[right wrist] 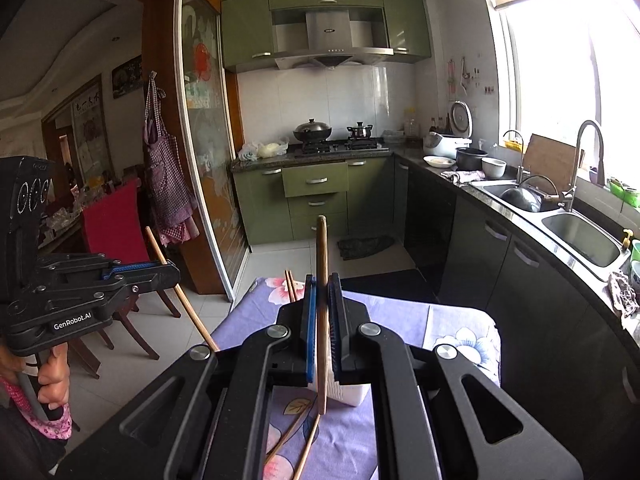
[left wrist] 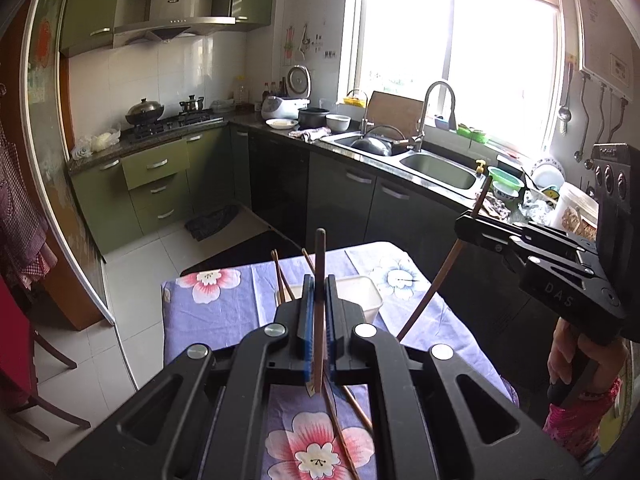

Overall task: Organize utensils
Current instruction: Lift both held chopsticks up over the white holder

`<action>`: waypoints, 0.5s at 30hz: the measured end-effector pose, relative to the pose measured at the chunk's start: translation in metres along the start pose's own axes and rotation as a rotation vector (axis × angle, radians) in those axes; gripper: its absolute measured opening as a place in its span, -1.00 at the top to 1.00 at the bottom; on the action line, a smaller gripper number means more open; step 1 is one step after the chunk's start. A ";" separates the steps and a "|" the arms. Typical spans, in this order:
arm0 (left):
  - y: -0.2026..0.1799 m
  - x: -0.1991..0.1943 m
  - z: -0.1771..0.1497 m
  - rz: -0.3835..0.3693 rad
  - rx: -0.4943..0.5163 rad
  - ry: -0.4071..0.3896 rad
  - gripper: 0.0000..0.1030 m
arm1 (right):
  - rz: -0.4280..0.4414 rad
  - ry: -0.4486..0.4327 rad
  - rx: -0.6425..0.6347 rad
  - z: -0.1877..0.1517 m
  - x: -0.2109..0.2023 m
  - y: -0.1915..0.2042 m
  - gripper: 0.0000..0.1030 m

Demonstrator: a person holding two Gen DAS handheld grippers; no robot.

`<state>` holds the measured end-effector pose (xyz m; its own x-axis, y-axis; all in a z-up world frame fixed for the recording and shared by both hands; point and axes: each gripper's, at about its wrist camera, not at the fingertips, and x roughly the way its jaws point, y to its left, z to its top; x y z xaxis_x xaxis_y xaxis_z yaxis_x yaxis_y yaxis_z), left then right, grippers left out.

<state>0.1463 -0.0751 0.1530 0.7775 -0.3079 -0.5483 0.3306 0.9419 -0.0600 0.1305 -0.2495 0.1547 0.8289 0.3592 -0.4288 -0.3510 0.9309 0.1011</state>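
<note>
1. Left claw (left wrist: 319,280) is closed tight on one brown chopstick (left wrist: 319,312), which stands nearly upright between the blue pads, its tip poking above the claw.
2. Right claw (right wrist: 321,280) is clamped on a second chopstick (right wrist: 322,320), also close to upright, its lower end hanging just above the cloth.
3. White container (left wrist: 360,292) sits on the tabletop (left wrist: 224,312), which is covered by a purple floral cloth; in the left wrist view it lies just beyond the left claw.
4. Two chopsticks (left wrist: 278,276) already lean inside the white container, sticking out at its far-left side.
5. Loose chopsticks (left wrist: 340,432) lie crossed on the cloth nearer than the white container, under the left claw.
6. Right claw seen from the left wrist camera is off to the right of the white container, raised, its stick slanting down.
7. Hand (right wrist: 52,376) in a pink sleeve grips the left handle.
</note>
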 end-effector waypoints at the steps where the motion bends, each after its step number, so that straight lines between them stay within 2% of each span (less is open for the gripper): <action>1: 0.000 -0.001 0.007 0.000 0.000 -0.016 0.90 | -0.003 -0.011 -0.001 0.008 0.000 0.000 0.87; 8: 0.001 0.012 0.048 0.045 0.005 -0.145 0.90 | -0.020 -0.075 0.002 0.053 0.021 -0.008 0.87; 15: 0.004 0.061 0.057 0.063 0.001 -0.131 0.90 | -0.053 -0.037 0.028 0.055 0.075 -0.027 0.87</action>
<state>0.2255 -0.0978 0.1669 0.8602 -0.2628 -0.4370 0.2793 0.9598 -0.0275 0.2259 -0.2442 0.1688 0.8616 0.3115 -0.4007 -0.2948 0.9498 0.1046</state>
